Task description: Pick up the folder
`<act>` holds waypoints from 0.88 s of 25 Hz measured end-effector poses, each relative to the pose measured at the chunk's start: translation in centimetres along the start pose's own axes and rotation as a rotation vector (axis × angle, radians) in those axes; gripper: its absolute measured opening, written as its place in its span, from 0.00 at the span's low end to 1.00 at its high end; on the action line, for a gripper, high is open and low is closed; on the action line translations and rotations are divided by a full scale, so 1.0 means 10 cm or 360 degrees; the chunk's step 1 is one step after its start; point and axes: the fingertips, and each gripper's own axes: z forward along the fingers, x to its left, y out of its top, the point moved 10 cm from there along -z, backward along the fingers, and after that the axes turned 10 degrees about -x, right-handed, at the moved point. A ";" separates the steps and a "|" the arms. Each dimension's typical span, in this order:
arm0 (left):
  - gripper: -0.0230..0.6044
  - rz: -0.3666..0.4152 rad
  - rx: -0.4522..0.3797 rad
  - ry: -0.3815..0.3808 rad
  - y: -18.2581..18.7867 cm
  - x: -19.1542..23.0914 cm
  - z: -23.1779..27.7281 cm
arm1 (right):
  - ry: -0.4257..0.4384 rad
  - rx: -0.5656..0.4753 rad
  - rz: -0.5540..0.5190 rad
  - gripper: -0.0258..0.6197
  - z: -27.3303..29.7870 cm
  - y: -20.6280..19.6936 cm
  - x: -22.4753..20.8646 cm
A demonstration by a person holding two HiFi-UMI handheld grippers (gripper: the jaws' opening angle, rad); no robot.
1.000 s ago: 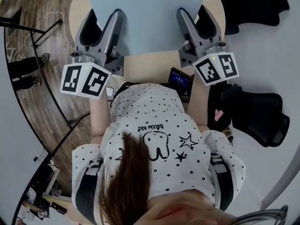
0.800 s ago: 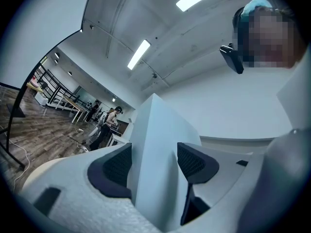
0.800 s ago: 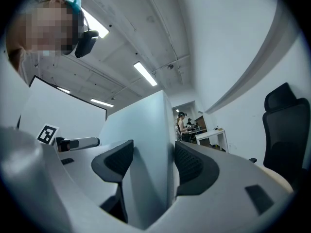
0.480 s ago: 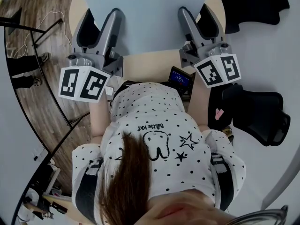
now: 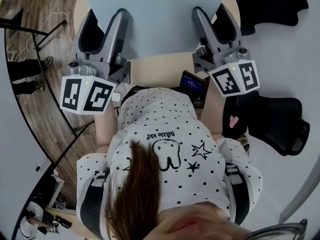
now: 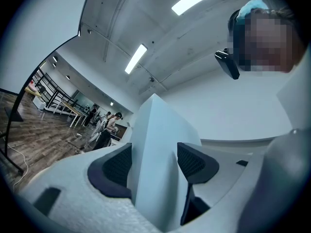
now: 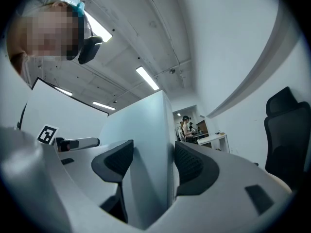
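Okay, left gripper (image 5: 106, 26) is clamped on the near edge of the pale blue folder (image 5: 155, 14), narrow, pads against both faces. Right gripper (image 5: 214, 21) grips the same edge further right. Folder spans between them over the wooden table (image 5: 160, 69). Black chair (image 5: 272, 4) beyond, far right.

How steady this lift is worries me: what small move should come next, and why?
Probably lift both grippers evenly, jaws shut. The left gripper and the right gripper each clamp the pale folder, one towards each side, so uneven motion could twist it. The table shows just at its near edge.
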 end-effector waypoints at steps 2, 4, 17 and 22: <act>0.50 0.0007 -0.0007 -0.0003 0.03 -0.01 0.00 | 0.0004 -0.0010 -0.0001 0.44 0.00 0.02 0.01; 0.50 0.0014 -0.0016 -0.0009 0.06 -0.03 -0.01 | 0.0007 -0.0022 -0.0004 0.44 0.00 0.05 0.03; 0.50 0.0025 -0.0056 -0.0026 0.15 -0.07 -0.01 | 0.0019 -0.0065 -0.0028 0.44 0.00 0.18 0.10; 0.50 0.0031 -0.0057 -0.0022 0.15 -0.06 0.01 | 0.0021 -0.0062 -0.0021 0.44 0.03 0.17 0.09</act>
